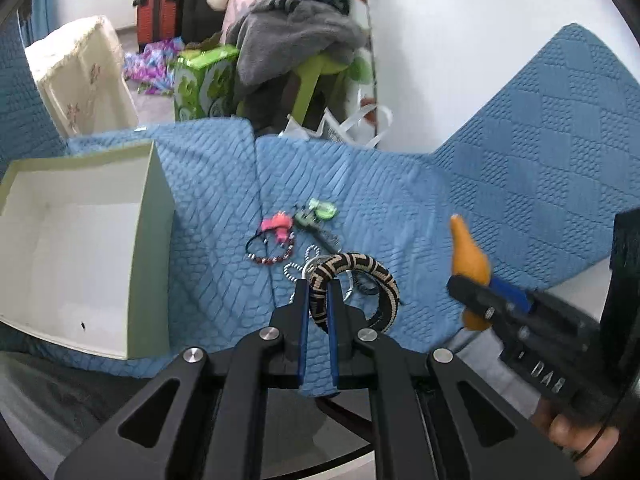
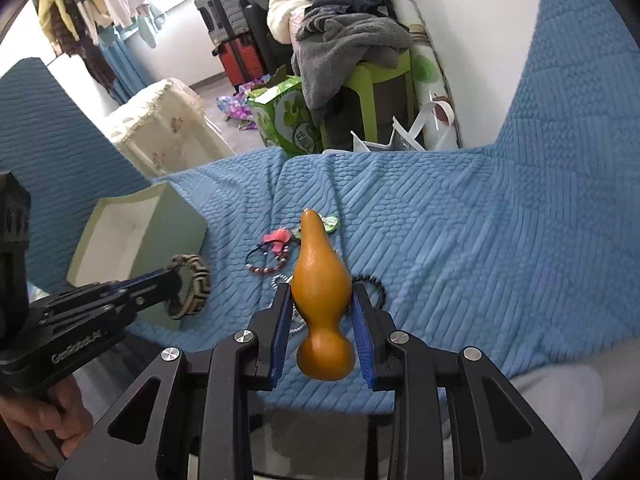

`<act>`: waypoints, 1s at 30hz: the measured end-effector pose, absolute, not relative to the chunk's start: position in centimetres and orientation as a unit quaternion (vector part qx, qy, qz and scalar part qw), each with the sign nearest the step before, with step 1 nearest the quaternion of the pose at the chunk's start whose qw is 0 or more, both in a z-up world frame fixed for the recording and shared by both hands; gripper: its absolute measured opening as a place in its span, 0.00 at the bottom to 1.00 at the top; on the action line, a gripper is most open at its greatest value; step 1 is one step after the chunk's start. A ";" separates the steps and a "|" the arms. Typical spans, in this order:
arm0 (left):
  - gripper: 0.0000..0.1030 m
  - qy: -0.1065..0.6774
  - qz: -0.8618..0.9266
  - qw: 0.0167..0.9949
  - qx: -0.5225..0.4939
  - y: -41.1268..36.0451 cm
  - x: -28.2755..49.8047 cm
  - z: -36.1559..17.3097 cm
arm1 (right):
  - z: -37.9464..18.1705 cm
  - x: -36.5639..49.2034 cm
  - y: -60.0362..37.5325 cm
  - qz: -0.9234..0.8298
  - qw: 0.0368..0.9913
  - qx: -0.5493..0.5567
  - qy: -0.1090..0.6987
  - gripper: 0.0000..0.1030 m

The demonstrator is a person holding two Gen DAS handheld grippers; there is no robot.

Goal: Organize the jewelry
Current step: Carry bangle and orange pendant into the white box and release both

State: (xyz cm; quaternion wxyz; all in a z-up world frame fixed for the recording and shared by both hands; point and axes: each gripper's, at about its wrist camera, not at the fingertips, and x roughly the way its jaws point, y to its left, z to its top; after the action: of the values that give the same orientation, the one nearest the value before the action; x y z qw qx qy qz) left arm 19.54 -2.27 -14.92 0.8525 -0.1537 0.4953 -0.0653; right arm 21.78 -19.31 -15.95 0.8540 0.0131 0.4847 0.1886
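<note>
the woven bangle (image 1: 362, 280), patterned black and tan, sat clamped between the blue pads of our left gripper (image 1: 319, 292), its near arc hidden between the fingers and its far arc curving out past the right-hand tip. in the right wrist view the same bangle hung upright off the tips, beside the pale box (image 1: 80, 248), and we could not tell whether it touched the blue quilted cover (image 1: 400, 200).

our right gripper (image 2: 322, 312) was closed on the orange gourd (image 2: 320, 296), pads pressing its wider bulge, stalk end pointing forward and the rounded bulb hanging back between the fingers. the gourd blocked much of the jewelry behind it.

ahead of the left tips lay the remaining pieces: a red and white bead bracelet (image 1: 274, 258), a pink ornament (image 1: 276, 224) on a dark loop, a green charm (image 1: 322, 208) and a white bead string (image 1: 296, 270). they overlapped, and where one ended was hard to make out. a dark bead bracelet (image 2: 374, 284) showed only partly, just right of the gourd.

both grippers were held level and aimed forward. of the hands we saw only the parts wrapped round each handle, at the frame edges.

the box stood open-topped to the left of the left gripper, its near corner cut by the frame. the cover spread wide to the right and rose into a backrest.
</note>
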 end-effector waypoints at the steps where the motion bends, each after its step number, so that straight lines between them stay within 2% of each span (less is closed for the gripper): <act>1: 0.08 0.492 -0.066 0.855 -0.152 -2.3 19.4 -14.4 | -15.5 21.3 -19.3 0.186 0.856 0.016 0.482 0.26; 20: 0.08 0.406 -0.041 0.901 -0.145 5.5 17.7 -3.8 | -4.8 21.3 -13.4 0.212 0.893 0.009 0.397 0.26; 30: 0.08 0.395 -0.003 0.905 -0.157 11.4 17.2 -3.9 | -3.9 22.3 -6.5 0.257 0.886 -0.022 0.386 0.26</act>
State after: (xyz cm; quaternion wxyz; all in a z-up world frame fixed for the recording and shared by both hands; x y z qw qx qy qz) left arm 17.21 11.44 -3.92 0.9053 -0.1572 0.3945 -0.0032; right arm 22.27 -6.51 -3.90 0.8859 -0.0223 0.3857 0.2570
